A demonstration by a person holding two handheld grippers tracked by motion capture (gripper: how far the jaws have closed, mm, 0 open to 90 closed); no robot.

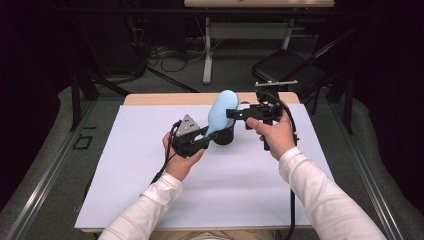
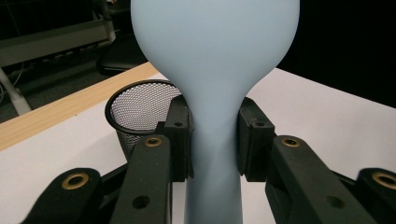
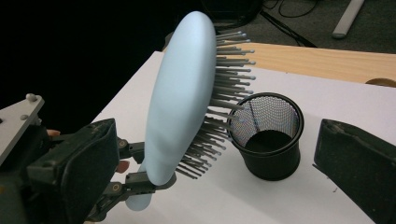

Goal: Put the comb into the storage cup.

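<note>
Hairbrush (image 1: 221,112), pale blue, held upright above the desk (image 1: 150,175), just beside a black mesh cup (image 3: 266,140) and apart from it. Clamped at the narrow neck of the handle (image 2: 212,186) by the left claw (image 1: 207,134), pads pressing on both sides. Right claw (image 1: 239,116) standing apart near the head, jaws wide, nothing between them. Probably light and stiff in the body, with a smooth, rounded back that looks slippery under hard pads; likely to swing about the neck if gripped loosely, the wide head being top-heavy. Bristles (image 3: 224,93) thin and springy, facing the cup, poor for gripping and apt to bend or snag on the mesh rim. Best taken at the neck or lower handle, across the narrow sides. For a second hold, take the edges of the head and leave the bristle face alone.
</note>
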